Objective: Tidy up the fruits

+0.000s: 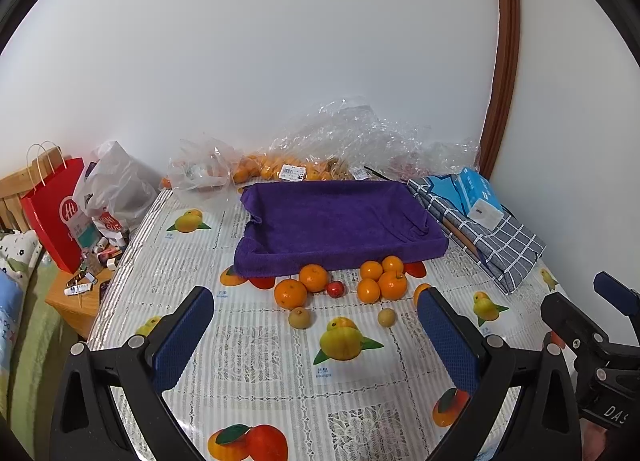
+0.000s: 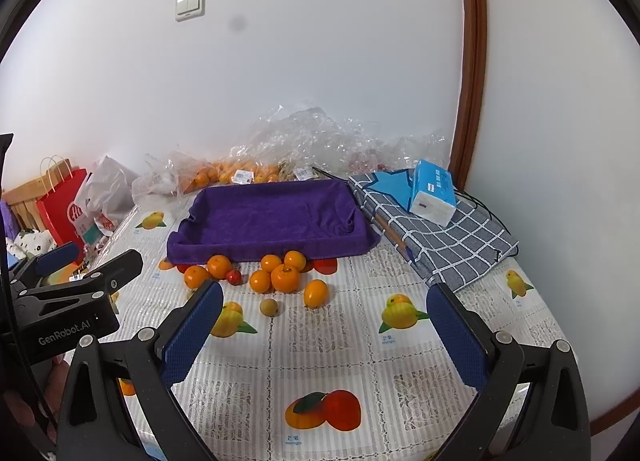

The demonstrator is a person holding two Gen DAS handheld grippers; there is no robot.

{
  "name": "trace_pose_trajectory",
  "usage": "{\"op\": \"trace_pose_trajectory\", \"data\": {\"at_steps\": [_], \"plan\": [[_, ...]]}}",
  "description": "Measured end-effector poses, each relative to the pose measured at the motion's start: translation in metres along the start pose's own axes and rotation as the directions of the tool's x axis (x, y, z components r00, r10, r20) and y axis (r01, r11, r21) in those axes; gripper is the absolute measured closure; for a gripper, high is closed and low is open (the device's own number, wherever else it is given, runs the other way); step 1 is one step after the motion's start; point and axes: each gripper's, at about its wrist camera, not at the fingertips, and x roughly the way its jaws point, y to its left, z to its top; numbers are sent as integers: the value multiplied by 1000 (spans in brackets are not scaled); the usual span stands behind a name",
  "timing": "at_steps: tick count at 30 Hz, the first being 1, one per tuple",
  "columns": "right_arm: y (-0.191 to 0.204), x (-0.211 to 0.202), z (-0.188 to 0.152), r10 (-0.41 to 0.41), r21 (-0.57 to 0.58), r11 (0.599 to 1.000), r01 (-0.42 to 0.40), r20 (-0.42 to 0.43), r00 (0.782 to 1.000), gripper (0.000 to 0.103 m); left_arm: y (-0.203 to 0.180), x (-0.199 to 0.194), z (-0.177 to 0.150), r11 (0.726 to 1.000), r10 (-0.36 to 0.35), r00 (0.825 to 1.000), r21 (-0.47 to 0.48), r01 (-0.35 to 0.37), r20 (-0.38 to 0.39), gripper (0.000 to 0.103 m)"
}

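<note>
Both grippers, the left gripper (image 1: 316, 325) and the right gripper (image 2: 324, 321), are hovering wide open and empty. Ahead of them mandarins (image 1: 392, 284) are lying loose before the purple towel-lined tray (image 1: 340, 217); I judge that straddling one outlying fruit squarely is working best.

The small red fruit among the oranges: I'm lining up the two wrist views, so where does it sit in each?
Left wrist: small red fruit, centre, just in front of the purple towel-lined tray.
Right wrist: small red fruit, left of centre.
Shared landmark: the tray.

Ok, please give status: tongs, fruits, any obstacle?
Left tongs open, right tongs open, both empty. Loose fruits before the empty purple tray. Path clear.
</note>
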Motion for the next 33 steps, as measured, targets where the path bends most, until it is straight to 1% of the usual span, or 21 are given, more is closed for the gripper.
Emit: {"op": "trace_pose_trajectory", "data": {"at_steps": [13,19,30,33], "plan": [[0,2,-2,2,4,1000,-2,1,1000,2,0,2,-1,1000,-4,1000,3,4,4,0],[-1,3,-2,5,9,1000,-5,0,1000,2,0,2,-2,1000,10,1000,3,-10,10,0],[10,6,-4,-7,-30,1000,7,0,1000,2,6,6,1,1000,13,1000,-14,-13,10,0],[12,9,-4,7,-47,999,-7,2,1000,2,8,8,1,1000,26,1000,-4,-26,14,0]]}}
